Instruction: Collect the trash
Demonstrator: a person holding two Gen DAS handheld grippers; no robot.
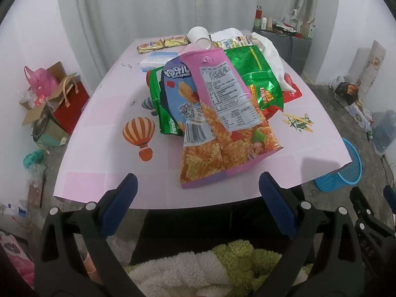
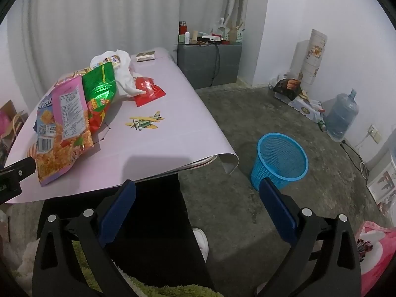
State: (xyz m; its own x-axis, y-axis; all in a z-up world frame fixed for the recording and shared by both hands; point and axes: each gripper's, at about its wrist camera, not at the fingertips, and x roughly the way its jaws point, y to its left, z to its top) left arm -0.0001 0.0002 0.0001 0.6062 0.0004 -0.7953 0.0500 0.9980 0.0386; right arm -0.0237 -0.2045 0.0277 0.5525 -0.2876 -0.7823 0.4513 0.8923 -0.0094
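1. The left tool [image 1: 198, 185] hangs just short of the near edge of the surface [image 1: 104, 153], its blue-padded jaws spread wide with nothing between them.
2. The right tool [image 2: 198, 193] is likewise spread wide and empty, tilted down over the surface's near corner and the concrete floor [image 2: 247, 128].
3. The trash sits heaped mid-surface: a pink snack bag [image 1: 222, 113] on top, overlapping a blue snack bag [image 1: 178, 94], green foil bags [image 1: 257, 74] beneath, a red wrapper [image 2: 148, 91] on the right side.
4. A paper cup [image 1: 199, 37] lies tipped at the far end of the heap (beside white crumpled paper [image 1: 269, 57]).
5. A blue mesh bin [image 2: 281, 158] stands on the floor, right of the surface, well apart from the heap.
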